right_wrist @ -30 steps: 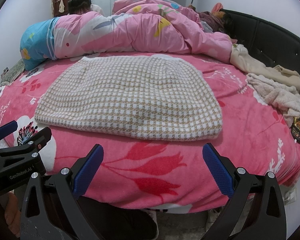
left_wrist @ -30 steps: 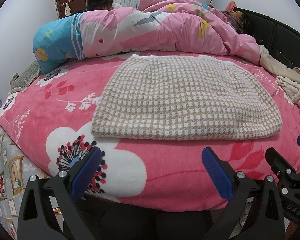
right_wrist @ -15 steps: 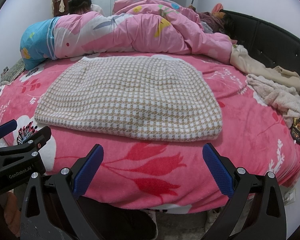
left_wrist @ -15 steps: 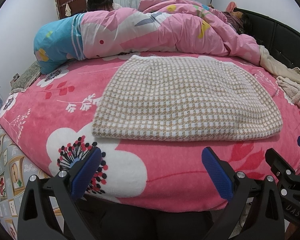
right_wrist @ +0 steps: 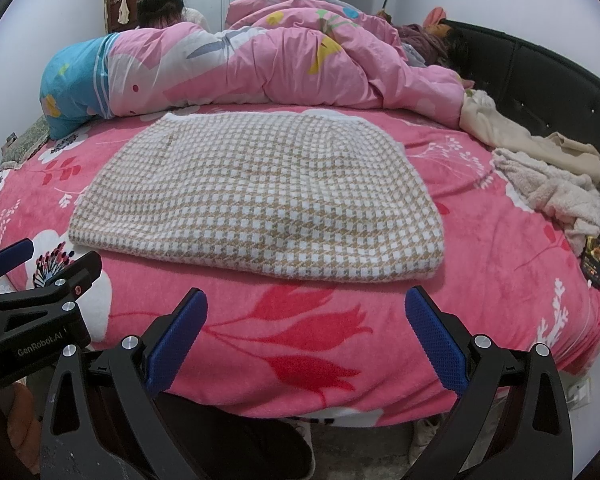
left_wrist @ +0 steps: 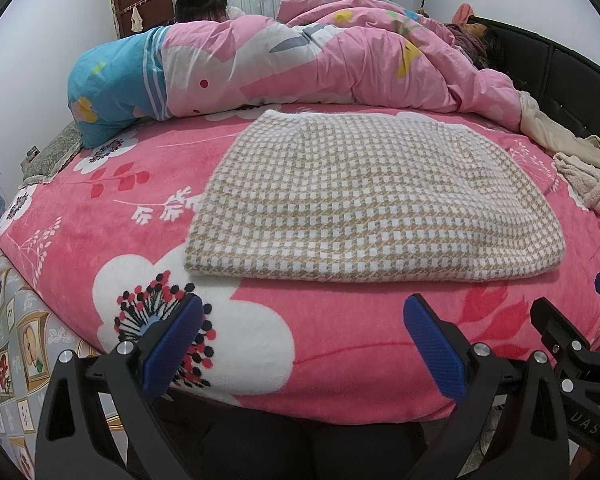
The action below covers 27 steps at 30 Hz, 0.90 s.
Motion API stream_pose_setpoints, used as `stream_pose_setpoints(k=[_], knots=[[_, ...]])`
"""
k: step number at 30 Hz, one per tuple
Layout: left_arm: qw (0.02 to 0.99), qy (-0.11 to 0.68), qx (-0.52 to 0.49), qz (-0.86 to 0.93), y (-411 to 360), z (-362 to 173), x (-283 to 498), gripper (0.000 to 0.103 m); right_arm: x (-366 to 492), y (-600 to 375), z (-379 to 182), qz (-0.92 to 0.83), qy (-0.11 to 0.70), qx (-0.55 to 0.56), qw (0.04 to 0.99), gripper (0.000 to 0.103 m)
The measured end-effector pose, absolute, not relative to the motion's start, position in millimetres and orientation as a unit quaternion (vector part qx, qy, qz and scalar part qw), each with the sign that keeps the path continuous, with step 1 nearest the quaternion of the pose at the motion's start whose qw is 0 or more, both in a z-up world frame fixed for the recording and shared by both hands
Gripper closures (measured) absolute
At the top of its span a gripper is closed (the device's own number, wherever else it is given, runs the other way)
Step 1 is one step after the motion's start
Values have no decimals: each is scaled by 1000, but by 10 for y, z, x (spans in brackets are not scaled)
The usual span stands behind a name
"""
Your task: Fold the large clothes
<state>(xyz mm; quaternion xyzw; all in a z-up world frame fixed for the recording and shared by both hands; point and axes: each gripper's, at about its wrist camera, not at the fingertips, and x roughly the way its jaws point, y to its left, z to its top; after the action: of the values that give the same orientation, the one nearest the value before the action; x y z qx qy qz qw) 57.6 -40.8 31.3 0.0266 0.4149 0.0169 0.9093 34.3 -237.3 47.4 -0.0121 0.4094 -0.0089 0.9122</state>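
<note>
2 grippers, left (left_wrist: 300, 340) and right (right_wrist: 306, 338), hover with fingers spread and empty at the bed's (left_wrist: 80, 232) near edge, short of the folded checked garment (left_wrist: 372, 204) lying on it. Only the right view shows a dark packet (right_wrist: 595, 255) beside beige clothes (right_wrist: 552, 184).

Both my wrist cameras sit low at the near edge of the bed (left_wrist: 260, 360), side by side, facing across it toward the heaped duvet (right_wrist: 280, 68), sharing the folded checked garment (left_wrist: 372, 200) near centre.
</note>
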Motion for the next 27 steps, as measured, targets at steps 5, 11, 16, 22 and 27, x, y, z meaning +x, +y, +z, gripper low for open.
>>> stream_pose_setpoints(k=[5, 11, 16, 22, 27], knots=[[909, 415, 26, 17, -406, 313, 578, 4, 347, -2379, 475, -9, 409, -13, 912, 7], [909, 415, 26, 17, -407, 307, 577, 4, 345, -2383, 476, -8, 410, -13, 912, 7], [909, 415, 25, 17, -403, 311, 576, 4, 348, -2410, 480, -7, 409, -14, 912, 7], [909, 415, 26, 17, -398, 308, 579, 4, 346, -2392, 470, -7, 409, -15, 912, 7], [909, 415, 25, 15, -399, 308, 583, 4, 352, -2417, 464, -7, 409, -16, 912, 7]])
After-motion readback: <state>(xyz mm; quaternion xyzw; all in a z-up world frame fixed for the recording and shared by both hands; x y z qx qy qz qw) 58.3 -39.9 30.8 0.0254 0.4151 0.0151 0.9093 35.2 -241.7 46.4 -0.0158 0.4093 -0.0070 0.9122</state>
